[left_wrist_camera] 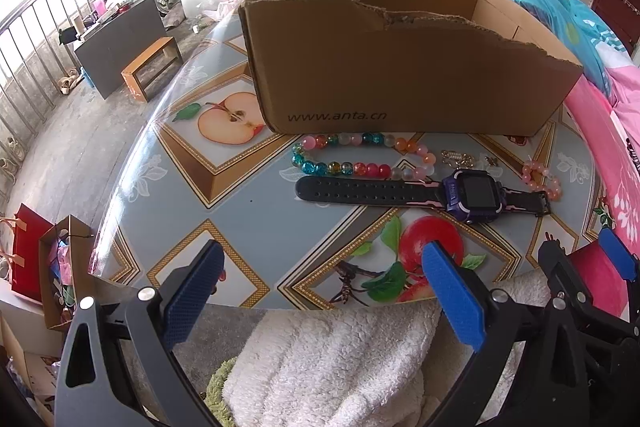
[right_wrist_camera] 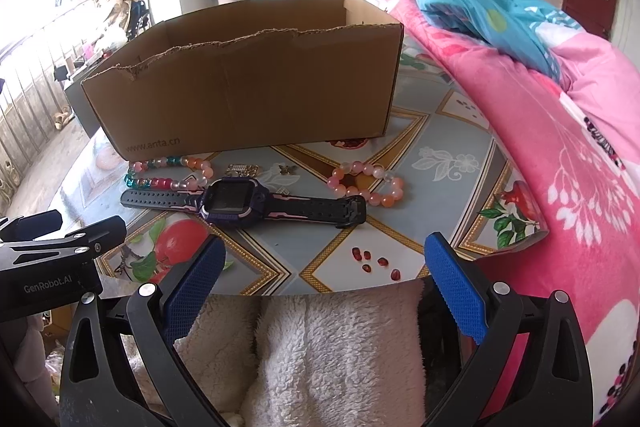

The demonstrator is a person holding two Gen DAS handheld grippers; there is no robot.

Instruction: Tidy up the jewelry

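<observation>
An open cardboard box (left_wrist_camera: 400,67) (right_wrist_camera: 248,87) stands on the fruit-patterned table (left_wrist_camera: 240,211) (right_wrist_camera: 452,151). In front of it lie a long multicoloured bead string (left_wrist_camera: 344,155) (right_wrist_camera: 168,173), a purple watch with a black strap (left_wrist_camera: 468,193) (right_wrist_camera: 232,201), a small gold chain piece (left_wrist_camera: 456,158) (right_wrist_camera: 242,169), a tiny butterfly charm (left_wrist_camera: 491,160) (right_wrist_camera: 289,169) and a pink bead bracelet (left_wrist_camera: 542,179) (right_wrist_camera: 366,183). My left gripper (left_wrist_camera: 320,267) hangs open at the table's near edge, nothing between its fingers. My right gripper (right_wrist_camera: 324,259) is open too, just short of the watch.
Pink and blue bedding (right_wrist_camera: 560,131) (left_wrist_camera: 600,115) presses against the table's right side. A white fleecy cloth (left_wrist_camera: 328,359) (right_wrist_camera: 332,347) lies below the near edge. A small wooden stool (left_wrist_camera: 154,67) and a red bag (left_wrist_camera: 28,259) sit on the floor at left. Red seeds (right_wrist_camera: 372,263) dot the tabletop.
</observation>
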